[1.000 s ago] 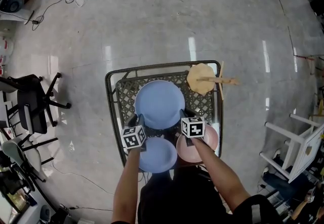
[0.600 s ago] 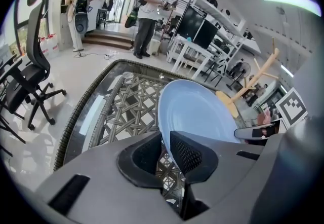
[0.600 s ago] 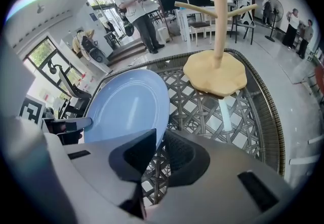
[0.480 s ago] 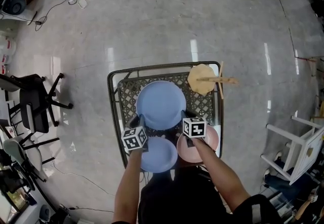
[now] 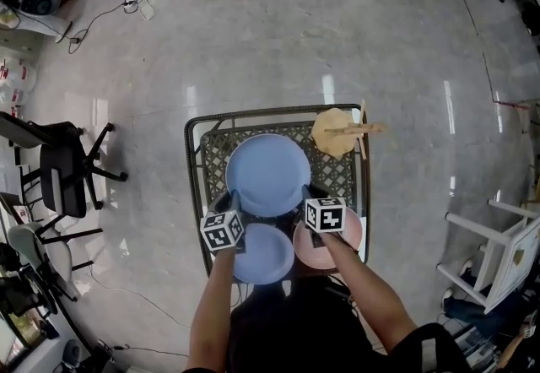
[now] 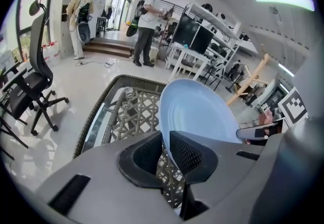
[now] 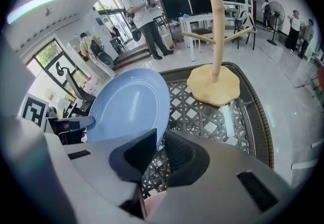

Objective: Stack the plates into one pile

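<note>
The jaws of both grippers have just been closing, and each pair now pinches the rim of the large blue plate (image 5: 267, 173). The left gripper (image 5: 230, 197) grips the plate's near-left edge and the right gripper (image 5: 307, 191) its near-right edge. In the left gripper view the rim runs between that gripper's (image 6: 164, 153) two dark ribbed pads. In the right gripper view it sits likewise in the right gripper (image 7: 159, 151). Seen from either gripper, the plate (image 7: 129, 104) looks raised a little above the lattice below it.

Nearer the person, a smaller blue plate (image 5: 266, 255) lies flat under the left gripper, and a pink plate (image 5: 344, 235) lies just beside it under the right gripper. All three plates are over a dark woven worktop (image 5: 213, 156) with a rounded rim. At its far-right corner stands a pale wooden stand (image 5: 336, 132) with branching pegs, upright and apart from the plates.

Around the worktop is a glossy stone floor. A black office chair (image 5: 63, 177) stands to the left and a white chair (image 5: 498, 253) to the right. Two people (image 6: 147, 20) stand far off in the left gripper view.
</note>
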### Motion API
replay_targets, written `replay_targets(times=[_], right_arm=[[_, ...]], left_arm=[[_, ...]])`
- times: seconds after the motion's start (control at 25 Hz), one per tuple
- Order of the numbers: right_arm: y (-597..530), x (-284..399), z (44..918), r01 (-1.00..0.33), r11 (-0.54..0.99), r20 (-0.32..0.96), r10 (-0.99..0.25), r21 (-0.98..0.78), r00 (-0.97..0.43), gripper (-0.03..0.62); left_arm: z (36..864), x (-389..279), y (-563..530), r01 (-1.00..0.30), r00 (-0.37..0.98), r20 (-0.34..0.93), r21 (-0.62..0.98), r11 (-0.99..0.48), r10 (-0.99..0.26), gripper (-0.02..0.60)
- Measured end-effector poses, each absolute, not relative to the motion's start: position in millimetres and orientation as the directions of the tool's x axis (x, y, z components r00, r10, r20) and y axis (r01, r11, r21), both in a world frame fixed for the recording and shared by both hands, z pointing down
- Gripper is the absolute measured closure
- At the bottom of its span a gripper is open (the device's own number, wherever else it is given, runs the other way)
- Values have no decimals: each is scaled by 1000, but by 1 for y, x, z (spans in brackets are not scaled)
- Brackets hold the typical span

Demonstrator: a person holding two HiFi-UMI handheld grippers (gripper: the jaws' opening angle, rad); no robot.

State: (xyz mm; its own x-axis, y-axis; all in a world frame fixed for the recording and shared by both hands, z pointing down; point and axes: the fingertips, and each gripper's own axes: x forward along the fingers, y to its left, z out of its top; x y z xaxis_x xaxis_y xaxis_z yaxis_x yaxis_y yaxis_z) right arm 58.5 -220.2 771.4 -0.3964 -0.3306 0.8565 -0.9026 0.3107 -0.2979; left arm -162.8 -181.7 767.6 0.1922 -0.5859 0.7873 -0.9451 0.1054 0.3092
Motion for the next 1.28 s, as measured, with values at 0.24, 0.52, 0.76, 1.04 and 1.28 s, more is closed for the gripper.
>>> replay_targets(times=[0.24,0.52,0.76,1.04,1.28], right_arm=[[-211,54,745,-893,331,833,-361,-307,-420,546],[-175,49,715,-890,340,815,-391,-304,-428,546],[-138,49,694,-894,338,807,-415,-294,-421,548],[-96,50,678,-899,333,799,-435,-286,-415,548],[-61,41,678,-901,326,799,-439,-285,-411,548]], left_arm=[[738,-168,-170,-951,167,762,291,100,-626,525],[702,-172,-136,-953,171,738,293,82,-653,525],[679,-173,-100,-952,185,717,300,58,-673,525],[661,-171,-56,-950,197,698,309,42,-688,523],[662,-181,-23,-949,203,698,312,37,-687,523]])
